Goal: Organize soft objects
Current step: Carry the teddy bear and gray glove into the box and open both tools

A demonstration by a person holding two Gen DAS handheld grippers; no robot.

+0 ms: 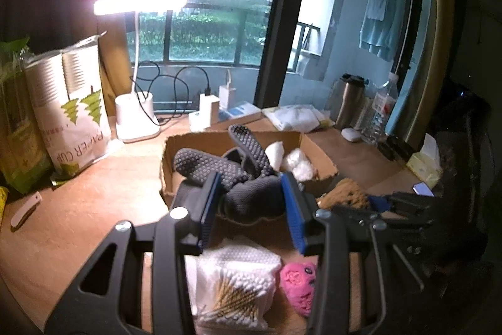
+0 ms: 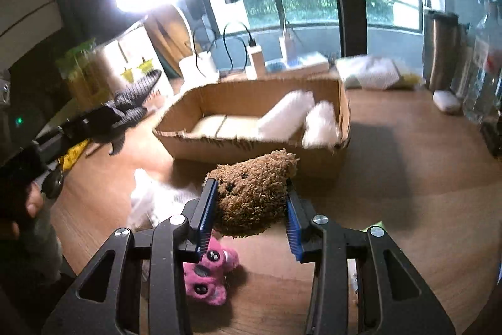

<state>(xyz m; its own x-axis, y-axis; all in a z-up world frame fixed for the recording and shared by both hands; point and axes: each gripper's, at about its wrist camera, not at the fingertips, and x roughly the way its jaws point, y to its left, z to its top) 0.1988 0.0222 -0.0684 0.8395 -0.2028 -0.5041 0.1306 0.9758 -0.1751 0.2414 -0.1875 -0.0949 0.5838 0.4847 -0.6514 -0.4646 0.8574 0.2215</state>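
The left gripper [image 1: 249, 203] jaws clamp grey dotted socks [image 1: 248, 178] at frame centre. The right gripper [image 2: 251, 209] jaws clamp a brown plush toy [image 2: 254, 193] below the cardboard box [image 2: 251, 143].

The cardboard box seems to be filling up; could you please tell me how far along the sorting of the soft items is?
Done: white soft items already lie in the cardboard box. In hand: the left gripper holds grey dotted socks, and the right gripper holds a brown plush toy in front of the box. Left: a pink plush toy and a bag of cotton swabs remain on the desk.
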